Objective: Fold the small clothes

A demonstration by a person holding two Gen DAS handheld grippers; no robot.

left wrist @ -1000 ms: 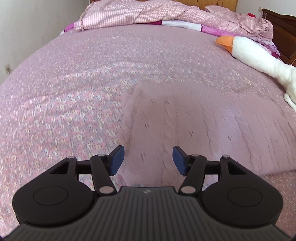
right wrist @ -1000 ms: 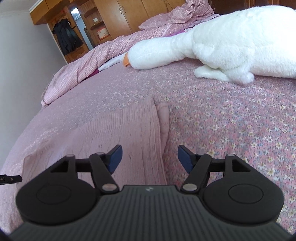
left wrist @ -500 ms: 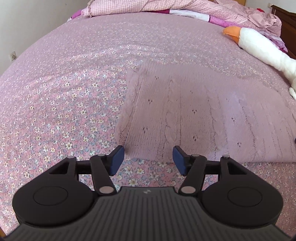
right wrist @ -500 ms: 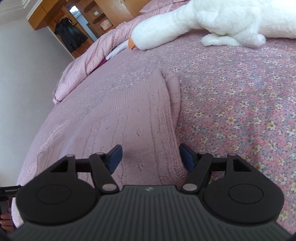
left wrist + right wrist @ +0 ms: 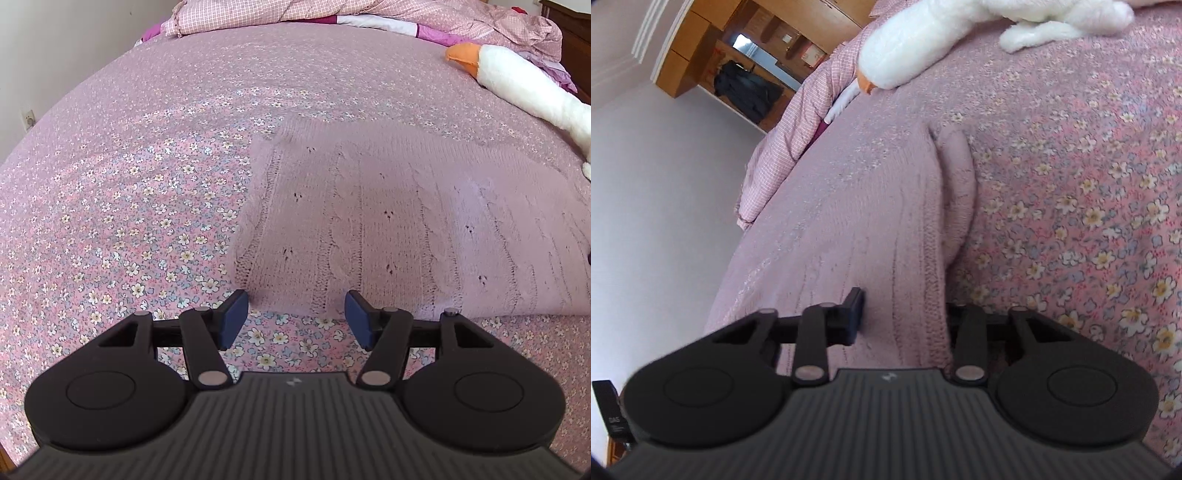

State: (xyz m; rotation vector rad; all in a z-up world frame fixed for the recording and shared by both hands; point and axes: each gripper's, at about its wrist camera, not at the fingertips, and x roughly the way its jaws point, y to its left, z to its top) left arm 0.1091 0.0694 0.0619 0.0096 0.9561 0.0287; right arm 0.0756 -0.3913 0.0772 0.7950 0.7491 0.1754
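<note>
A: Where does the fold stand?

B: Early, I'd judge. The pink knit garment [image 5: 388, 229] lies spread flat on the floral bedspread [image 5: 129, 221], with one side apparently already tucked under, toward one o'clock in the right wrist view.

A: And the grippers?

B: The left gripper [image 5: 295, 317] hangs wide apart with nothing between its pads, just short of the near hem at twelve o'clock. The right gripper [image 5: 905, 314] straddles the garment's near corner, one finger on top; the other is hidden behind the knit, so I can't tell whether it has pinched yet.

A: What's left?

B: Grasping both corners and carrying the hem over toward the plush goose [image 5: 517, 81] at two o'clock.
</note>
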